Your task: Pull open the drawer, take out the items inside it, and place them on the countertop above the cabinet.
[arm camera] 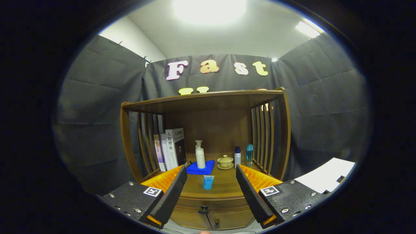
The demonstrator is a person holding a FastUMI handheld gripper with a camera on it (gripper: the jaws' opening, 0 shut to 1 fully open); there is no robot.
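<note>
A wooden cabinet [208,195] stands ahead with its drawer [211,204] closed under the countertop [224,185]. A dark knob [203,210] sits on the drawer front, low between my fingers. My gripper [211,188] is open, its fingers spread wide and apart from the cabinet, with nothing between them. A small blue cup [208,182] stands on the countertop near the front edge. What lies inside the drawer is hidden.
Further back on the countertop are several books [170,149], a white pump bottle [200,156] on a blue cloth [201,167], a lidded tea bowl [225,161] and two small bottles [243,155]. Slatted sides and a top shelf [204,97] enclose it. A white sheet [328,177] lies to the right.
</note>
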